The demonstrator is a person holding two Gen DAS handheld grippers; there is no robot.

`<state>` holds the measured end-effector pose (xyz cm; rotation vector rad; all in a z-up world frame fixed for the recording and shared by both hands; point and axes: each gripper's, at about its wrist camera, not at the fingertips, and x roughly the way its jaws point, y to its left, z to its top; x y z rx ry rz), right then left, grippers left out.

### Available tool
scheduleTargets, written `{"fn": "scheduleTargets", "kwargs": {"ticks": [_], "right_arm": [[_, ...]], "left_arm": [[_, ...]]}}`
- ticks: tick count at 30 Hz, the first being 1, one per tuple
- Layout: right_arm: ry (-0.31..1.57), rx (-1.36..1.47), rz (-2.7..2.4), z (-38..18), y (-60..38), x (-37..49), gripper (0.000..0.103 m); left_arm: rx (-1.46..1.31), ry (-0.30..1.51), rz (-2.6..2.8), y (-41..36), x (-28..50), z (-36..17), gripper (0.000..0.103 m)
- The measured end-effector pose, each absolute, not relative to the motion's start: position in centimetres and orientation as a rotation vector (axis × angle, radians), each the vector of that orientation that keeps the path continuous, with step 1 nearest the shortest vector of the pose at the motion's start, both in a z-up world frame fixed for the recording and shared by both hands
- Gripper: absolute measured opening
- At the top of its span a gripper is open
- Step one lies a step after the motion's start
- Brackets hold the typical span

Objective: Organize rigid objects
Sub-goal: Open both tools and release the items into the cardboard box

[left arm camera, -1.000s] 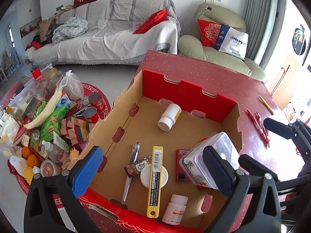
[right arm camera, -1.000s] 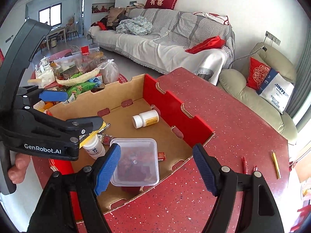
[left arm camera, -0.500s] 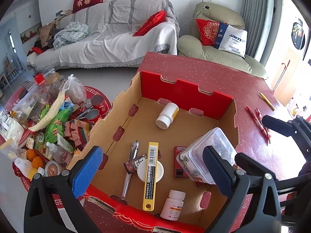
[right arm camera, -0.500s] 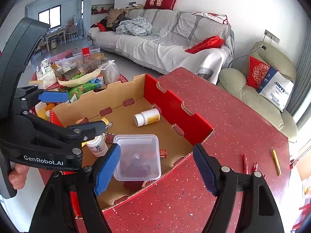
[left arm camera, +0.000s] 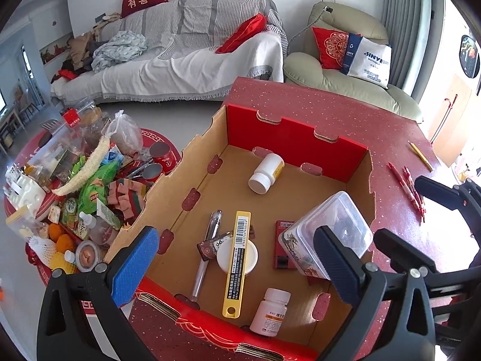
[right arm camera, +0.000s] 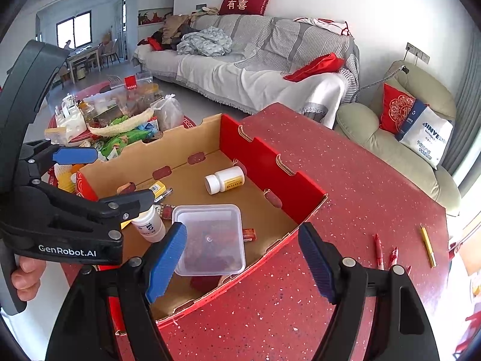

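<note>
Clear plastic container (right arm camera: 210,239), lid on, lies tilted in the cardboard box (right arm camera: 258,156) against its wall nearest the pens (right arm camera: 379,248), propped on a small red box. It looks light, stiff and slick; best taken across its short sides. Both the left gripper (left arm camera: 237,258) and right gripper (right arm camera: 243,258) hover with jaws wide, holding nothing

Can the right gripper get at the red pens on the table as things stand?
Probably yes. The right gripper is open and empty, and the red pens lie in the open on the red table, outside the cardboard box, with nothing between them and its fingers.
</note>
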<state>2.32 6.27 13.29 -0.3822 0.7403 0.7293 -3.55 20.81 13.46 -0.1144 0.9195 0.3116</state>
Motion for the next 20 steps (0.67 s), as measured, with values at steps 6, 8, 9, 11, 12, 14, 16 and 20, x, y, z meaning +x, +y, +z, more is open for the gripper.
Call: {"fn": "scheduleTargets", "kwargs": {"ticks": [6, 8, 9, 11, 12, 14, 16, 20], "right_arm": [[0.742, -0.383, 0.73, 13.23, 6.12, 2.4, 0.078], [0.744, -0.383, 0.73, 13.16, 6.06, 2.44, 0.078], [0.745, -0.383, 0.73, 13.15, 6.06, 2.45, 0.078], [0.745, -0.384, 0.729, 13.12, 6.08, 2.42, 0.078], [0.747, -0.383, 0.73, 13.12, 6.07, 2.43, 0.078], [0.747, -0.384, 0.73, 13.07, 6.09, 2.43, 0.078], [0.747, -0.384, 0.73, 13.06, 6.04, 2.47, 0.078], [0.747, -0.385, 0.729, 13.04, 6.05, 2.49, 0.078]], "left_arm": [[-0.102, 0.935, 0.304, 20.62, -3.27, 13.19, 0.103], [-0.109, 0.94, 0.299, 20.73, -3.25, 13.05, 0.103], [-0.113, 0.943, 0.296, 20.79, -3.23, 13.02, 0.103], [-0.122, 0.948, 0.289, 20.93, -3.18, 12.98, 0.103], [-0.124, 0.951, 0.288, 20.97, -3.17, 12.95, 0.103], [-0.125, 0.954, 0.285, 21.04, -3.17, 12.93, 0.103], [-0.131, 0.957, 0.283, 21.07, -3.11, 12.86, 0.103], [-0.142, 0.972, 0.28, 21.18, -2.98, 12.72, 0.103]]}}
